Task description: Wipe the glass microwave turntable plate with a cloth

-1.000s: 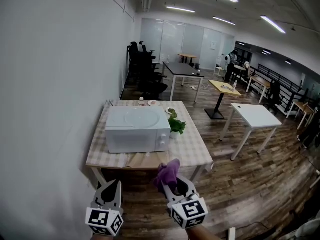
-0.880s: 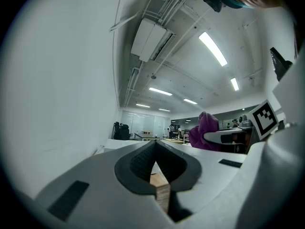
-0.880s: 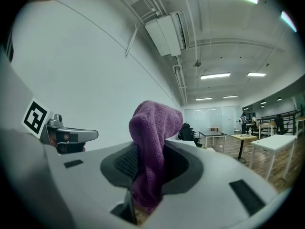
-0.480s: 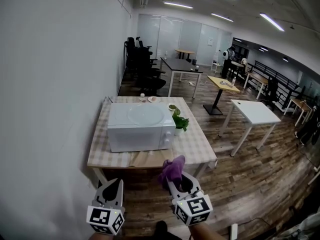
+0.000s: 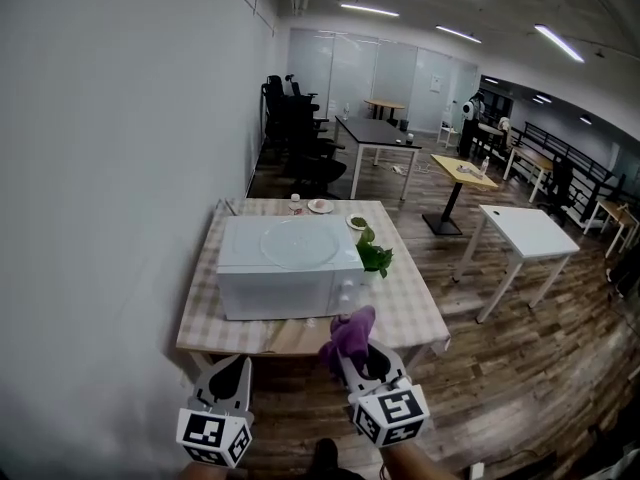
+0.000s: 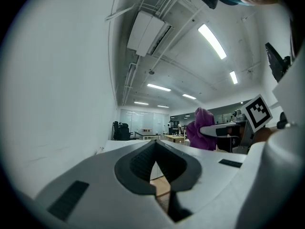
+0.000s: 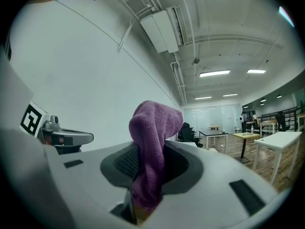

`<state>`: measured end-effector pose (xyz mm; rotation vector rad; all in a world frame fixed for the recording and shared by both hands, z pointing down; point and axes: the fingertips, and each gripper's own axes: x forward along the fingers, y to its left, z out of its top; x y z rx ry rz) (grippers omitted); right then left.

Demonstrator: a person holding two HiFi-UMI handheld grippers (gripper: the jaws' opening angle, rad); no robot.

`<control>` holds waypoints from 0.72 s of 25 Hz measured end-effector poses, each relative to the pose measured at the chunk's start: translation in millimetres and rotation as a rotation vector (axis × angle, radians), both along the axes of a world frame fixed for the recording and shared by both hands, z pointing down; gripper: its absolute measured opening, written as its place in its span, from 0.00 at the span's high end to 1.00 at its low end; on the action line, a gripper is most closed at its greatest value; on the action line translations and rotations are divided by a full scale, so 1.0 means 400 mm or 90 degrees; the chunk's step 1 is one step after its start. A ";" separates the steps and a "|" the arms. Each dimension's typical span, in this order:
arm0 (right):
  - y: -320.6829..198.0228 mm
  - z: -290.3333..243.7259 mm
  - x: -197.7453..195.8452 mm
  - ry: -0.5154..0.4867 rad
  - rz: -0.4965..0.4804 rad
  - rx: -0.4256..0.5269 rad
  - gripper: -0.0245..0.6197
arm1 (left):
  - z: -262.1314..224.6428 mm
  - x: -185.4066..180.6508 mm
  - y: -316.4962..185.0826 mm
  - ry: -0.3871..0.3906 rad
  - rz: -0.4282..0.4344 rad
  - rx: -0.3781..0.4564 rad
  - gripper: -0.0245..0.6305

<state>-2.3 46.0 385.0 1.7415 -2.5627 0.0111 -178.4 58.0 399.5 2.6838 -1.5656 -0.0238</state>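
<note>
The round glass turntable plate (image 5: 298, 242) lies flat on top of a white microwave (image 5: 290, 283) that stands on a checked table (image 5: 415, 308). My right gripper (image 5: 350, 348) is held level in front of the table's near edge, shut on a purple cloth (image 5: 349, 334) that bunches up above its jaws; the purple cloth (image 7: 151, 149) fills the right gripper view. My left gripper (image 5: 228, 373) hangs beside it on the left, shut and empty, its jaws meeting at a thin line (image 6: 153, 171). Both are short of the microwave.
A small green plant (image 5: 374, 257) stands at the microwave's right side. Small dishes (image 5: 320, 206) sit at the table's far edge. A white wall runs along the left. Office tables (image 5: 527, 232) and black chairs (image 5: 300, 138) stand beyond on the wooden floor.
Both grippers and the head view have moved closer to the table; the microwave looms larger. The cloth stays clamped in the right gripper, and the left stays shut.
</note>
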 end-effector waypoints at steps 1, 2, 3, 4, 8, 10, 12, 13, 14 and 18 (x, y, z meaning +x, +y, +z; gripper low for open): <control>-0.021 0.001 0.008 -0.002 -0.002 -0.002 0.78 | -0.001 0.010 -0.020 -0.002 0.001 -0.001 0.95; -0.041 0.002 0.017 -0.004 -0.003 -0.005 0.78 | -0.004 0.020 -0.040 -0.004 0.001 -0.001 0.95; -0.060 0.002 0.026 -0.005 -0.005 -0.008 0.78 | -0.007 0.030 -0.060 -0.007 0.001 0.000 0.95; -0.080 0.003 0.036 -0.007 -0.006 -0.011 0.78 | -0.010 0.041 -0.080 -0.013 0.002 0.001 0.95; -0.163 0.014 0.074 -0.011 -0.016 -0.019 0.78 | 0.000 0.087 -0.167 -0.037 0.003 0.000 0.95; -0.202 0.022 0.093 -0.009 -0.022 -0.022 0.78 | 0.009 0.111 -0.207 -0.040 0.002 -0.006 0.95; -0.235 0.023 0.109 -0.008 -0.029 -0.027 0.78 | 0.013 0.133 -0.240 -0.049 0.003 -0.011 0.95; -0.249 0.023 0.116 -0.008 -0.032 -0.028 0.78 | 0.013 0.143 -0.254 -0.055 0.002 -0.011 0.95; -0.264 0.023 0.123 -0.009 -0.036 -0.029 0.78 | 0.011 0.152 -0.270 -0.060 0.000 -0.011 0.95; -0.328 0.029 0.151 -0.014 -0.048 -0.034 0.78 | 0.007 0.190 -0.331 -0.066 -0.004 -0.007 0.95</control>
